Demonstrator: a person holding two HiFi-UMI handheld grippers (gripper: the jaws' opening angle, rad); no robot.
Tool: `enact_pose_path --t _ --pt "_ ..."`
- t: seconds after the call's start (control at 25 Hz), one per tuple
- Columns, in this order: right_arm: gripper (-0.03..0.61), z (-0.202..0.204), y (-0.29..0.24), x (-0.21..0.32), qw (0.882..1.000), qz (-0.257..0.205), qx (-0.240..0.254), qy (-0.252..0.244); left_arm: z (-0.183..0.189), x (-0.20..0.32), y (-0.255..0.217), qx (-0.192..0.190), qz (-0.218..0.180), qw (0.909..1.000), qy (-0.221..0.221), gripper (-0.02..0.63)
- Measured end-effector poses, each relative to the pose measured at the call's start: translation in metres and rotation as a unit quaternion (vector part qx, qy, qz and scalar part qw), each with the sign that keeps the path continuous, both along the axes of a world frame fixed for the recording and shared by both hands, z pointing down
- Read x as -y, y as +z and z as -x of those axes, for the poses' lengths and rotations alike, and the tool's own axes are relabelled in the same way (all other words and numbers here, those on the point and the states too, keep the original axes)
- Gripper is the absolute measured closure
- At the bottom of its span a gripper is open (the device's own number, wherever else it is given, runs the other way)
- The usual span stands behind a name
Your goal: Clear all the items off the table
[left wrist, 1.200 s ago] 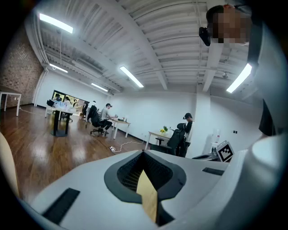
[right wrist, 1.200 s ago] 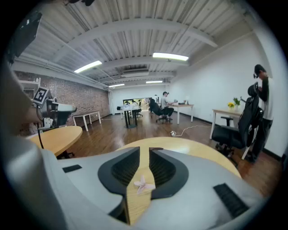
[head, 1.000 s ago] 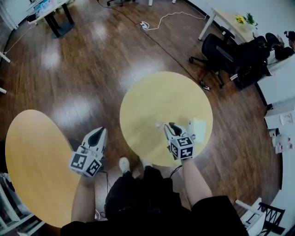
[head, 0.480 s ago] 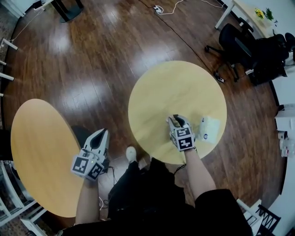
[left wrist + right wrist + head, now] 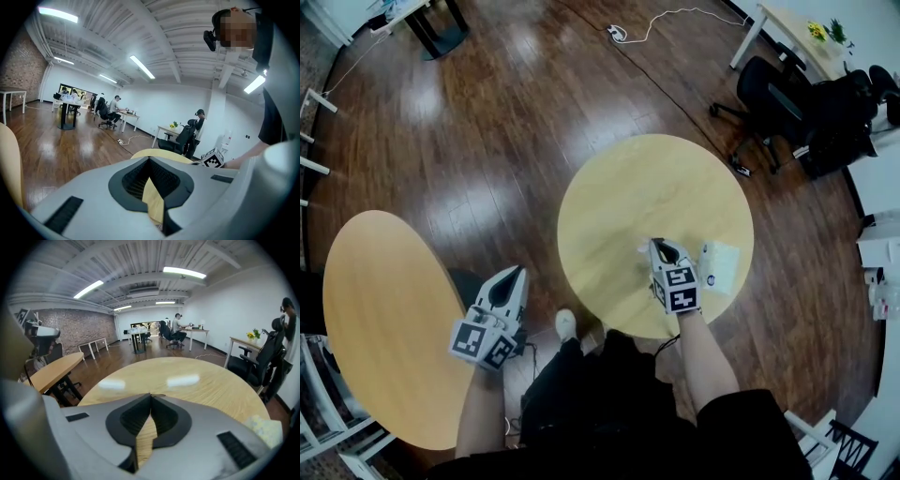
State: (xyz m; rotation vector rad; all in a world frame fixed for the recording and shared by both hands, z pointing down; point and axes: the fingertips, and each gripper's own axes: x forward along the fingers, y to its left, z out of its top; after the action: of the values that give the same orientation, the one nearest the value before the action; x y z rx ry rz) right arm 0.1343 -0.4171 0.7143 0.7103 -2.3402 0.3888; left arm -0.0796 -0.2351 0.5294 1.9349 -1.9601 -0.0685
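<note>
one packet yet to clear from the table; your right gripper and left gripper both pinched closed, nothing clearly held.

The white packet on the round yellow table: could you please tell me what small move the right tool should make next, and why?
Probably open the right tool and swing it rightward to the white rectangular packet. Its jaws are closing together with nothing clearly between them, and the packet lies uncleared near the rim of the round yellow table.
</note>
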Motion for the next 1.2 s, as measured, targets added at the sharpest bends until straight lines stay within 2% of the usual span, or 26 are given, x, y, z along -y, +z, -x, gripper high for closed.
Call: enact_pose_path --t 0.12,0.24,0.4,0.52,0.64,0.76,0.88,1.0,1.08,1.2 --pt "0.575 0.006 -0.043 0.022 0.998 -0.039 0.044 -0.001 0.001 0.009 -0.014 0.008 -0.028 0.9995 -0.009 0.615" --pt "0.575 0.026 -0.099 0.035 0.991 -0.085 0.099 -0.018 0.008 0.006 -0.032 0.027 -0.059 0.9973 -0.032 0.615" --pt "0.575 0.073 -0.160 0.013 0.973 -0.135 0.160 -0.095 0.023 -0.021 -0.055 0.040 -0.091 0.9909 -0.092 0.615" --pt "0.575 0.120 -0.182 -0.010 0.955 -0.146 0.203 -0.160 0.032 -0.058 -0.063 0.058 -0.095 0.9821 -0.152 0.615" --pt "0.577 0.170 -0.198 -0.050 0.935 -0.131 0.236 -0.230 0.040 -0.122 -0.068 0.071 -0.092 0.9658 -0.232 0.615" --pt "0.575 0.213 -0.210 -0.108 0.913 -0.122 0.250 -0.297 0.055 -0.199 -0.073 0.070 -0.098 0.9418 -0.314 0.615" --pt "0.577 0.245 -0.219 -0.159 0.893 -0.129 0.252 -0.350 0.071 -0.262 -0.075 0.072 -0.116 0.9168 -0.375 0.615" --pt "0.575 0.273 -0.228 -0.192 0.878 -0.128 0.256 -0.383 0.080 -0.302 -0.073 0.078 -0.128 0.8982 -0.413 0.615" --pt "0.577 0.294 -0.234 -0.214 0.870 -0.128 0.259 -0.401 0.089 -0.323 -0.075 0.080 -0.133 0.8896 -0.430 0.615" --pt "0.575 0.329 -0.241 -0.262 0.850 -0.154 0.256 -0.433 0.111 -0.367 -0.080 0.089 -0.136 0.8786 -0.449 0.615"
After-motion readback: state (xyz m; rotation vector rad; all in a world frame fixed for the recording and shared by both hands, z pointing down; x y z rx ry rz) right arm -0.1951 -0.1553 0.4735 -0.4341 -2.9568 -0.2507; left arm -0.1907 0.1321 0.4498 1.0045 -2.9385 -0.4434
